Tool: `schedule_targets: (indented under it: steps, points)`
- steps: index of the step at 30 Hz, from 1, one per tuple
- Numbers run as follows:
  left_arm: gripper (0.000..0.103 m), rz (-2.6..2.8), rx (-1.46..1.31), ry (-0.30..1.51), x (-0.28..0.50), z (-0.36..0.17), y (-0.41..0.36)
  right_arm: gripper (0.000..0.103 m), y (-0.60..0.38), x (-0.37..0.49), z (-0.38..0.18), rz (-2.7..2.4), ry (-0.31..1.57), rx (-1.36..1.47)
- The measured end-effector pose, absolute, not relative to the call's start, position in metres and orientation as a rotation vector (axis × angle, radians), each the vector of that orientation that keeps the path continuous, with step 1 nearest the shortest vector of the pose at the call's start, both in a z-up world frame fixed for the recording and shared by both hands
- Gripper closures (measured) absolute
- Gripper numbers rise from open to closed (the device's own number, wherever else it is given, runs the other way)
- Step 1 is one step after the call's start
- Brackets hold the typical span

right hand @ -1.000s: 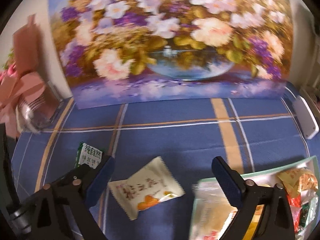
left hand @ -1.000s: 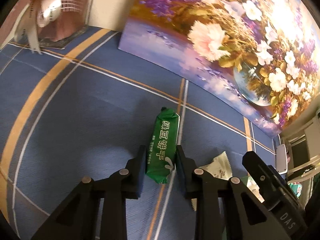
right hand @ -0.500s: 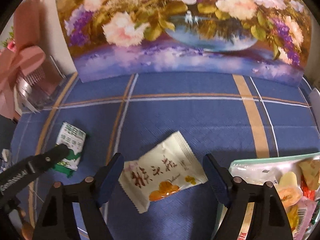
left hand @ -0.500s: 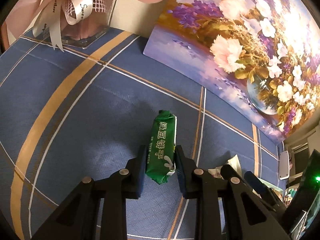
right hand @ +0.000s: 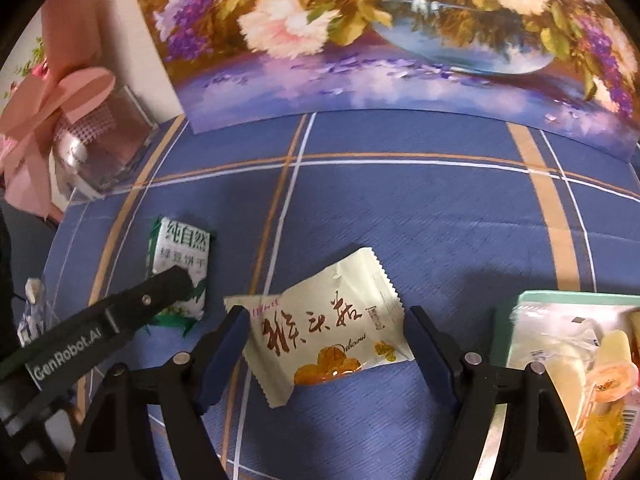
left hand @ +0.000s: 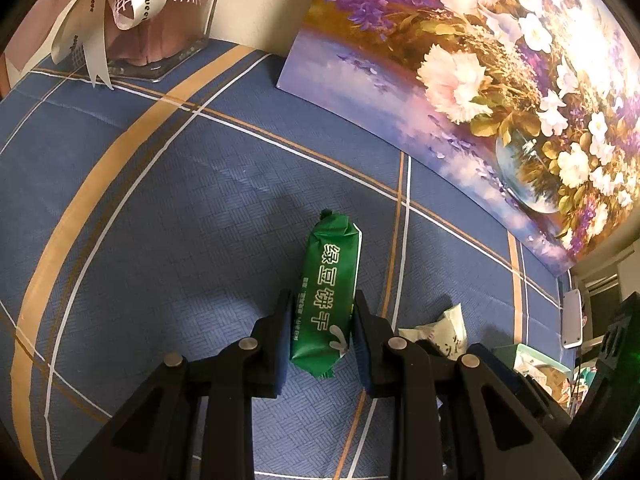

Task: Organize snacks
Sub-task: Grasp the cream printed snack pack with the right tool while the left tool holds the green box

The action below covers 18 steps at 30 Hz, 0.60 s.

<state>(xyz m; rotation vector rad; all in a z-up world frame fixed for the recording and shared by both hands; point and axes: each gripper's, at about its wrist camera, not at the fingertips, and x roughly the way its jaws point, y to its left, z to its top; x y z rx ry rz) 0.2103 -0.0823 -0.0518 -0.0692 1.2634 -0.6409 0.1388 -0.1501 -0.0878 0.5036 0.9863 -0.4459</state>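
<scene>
A green snack packet (left hand: 332, 264) with white lettering sits between the fingers of my left gripper (left hand: 321, 296), which is shut on its near half just above the blue checked cloth. The right wrist view shows the same packet (right hand: 180, 252) with a left finger (right hand: 160, 292) across it. A cream packet (right hand: 340, 300) with brown script lies flat on the cloth. My right gripper (right hand: 326, 316) straddles it. Its jaws are closing, with the pads at the packet's two side edges and the wrapper still uncrumpled. From the left wrist, the cream packet (left hand: 448, 328) peeks out to the right.
A pale green tray (right hand: 560, 298) holding several wrapped snacks sits at the right. A flower painting (right hand: 360, 40) stands along the back. A clear box with a pink bow (right hand: 100, 136) is at the back left. A white device (left hand: 574, 316) lies at the cloth's far right.
My right gripper has come down over the cream packet and its jaws have narrowed around it. The left gripper keeps its hold on the green packet.
</scene>
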Motion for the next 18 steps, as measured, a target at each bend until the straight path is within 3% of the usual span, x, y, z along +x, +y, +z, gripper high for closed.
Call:
schedule_targets:
  steps: [18]
  points:
    - [0.073, -0.647, -0.062, 1.29, 0.209, -0.064, -0.083, 0.022, -0.133, 0.15, -0.095, -0.444, 1.026, 0.361]
